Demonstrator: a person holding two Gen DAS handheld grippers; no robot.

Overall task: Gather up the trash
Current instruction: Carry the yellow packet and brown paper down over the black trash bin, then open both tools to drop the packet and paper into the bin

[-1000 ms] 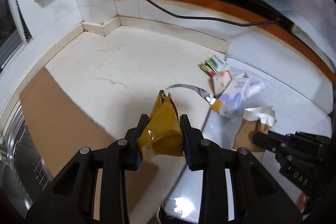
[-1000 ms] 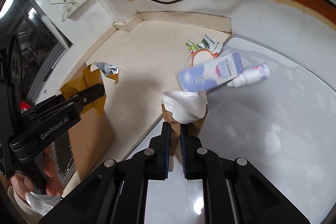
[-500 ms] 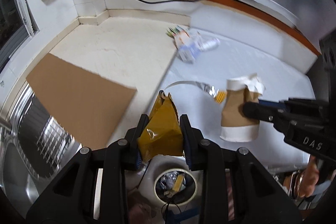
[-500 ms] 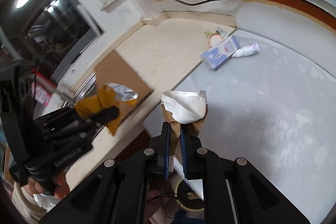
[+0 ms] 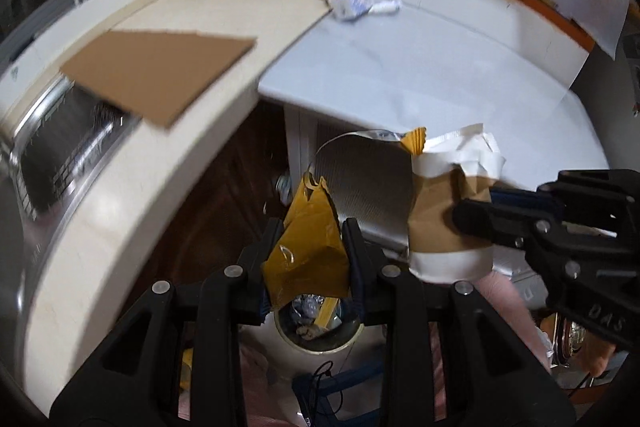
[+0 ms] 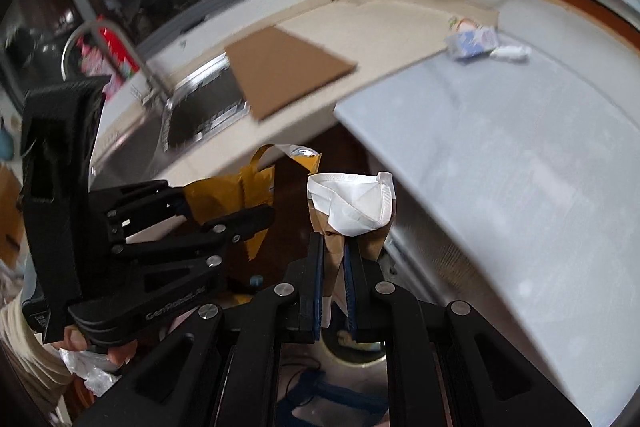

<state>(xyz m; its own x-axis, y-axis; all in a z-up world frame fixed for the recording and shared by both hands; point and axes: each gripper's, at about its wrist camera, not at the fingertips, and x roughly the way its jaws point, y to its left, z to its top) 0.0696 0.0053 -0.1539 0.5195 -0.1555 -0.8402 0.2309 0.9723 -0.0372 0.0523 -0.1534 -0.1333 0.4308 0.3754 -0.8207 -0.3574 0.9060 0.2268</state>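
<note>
My left gripper [image 5: 310, 227] is shut on a crumpled yellow wrapper [image 5: 308, 247] with a silver foil strip curling off its top. My right gripper [image 6: 334, 241] is shut on a squashed brown and white paper cup [image 6: 352, 207]. In the left wrist view that cup [image 5: 444, 211] hangs to the right of the wrapper, pinched by the right gripper [image 5: 476, 211]. The left gripper [image 6: 256, 219] with the wrapper [image 6: 228, 195] is at the left of the right wrist view. Both hang off the counter's edge, above a round bin [image 5: 316, 327] on the floor with scraps inside. The bin [image 6: 352, 343] peeks out under the right fingers.
More trash, a blue carton and a small white bottle [image 5: 356, 1], lies far back on the grey top [image 5: 420, 67]. A cardboard sheet [image 5: 160, 67] overhangs the steel sink [image 5: 60, 155] on the cream counter. A dark cabinet front lies below. A hand [image 6: 112, 351] grips the left handle.
Both grippers have drawn back from the counter, out past its edge, carrying the wrapper and the cup. The floor bin has come into view beneath them.
</note>
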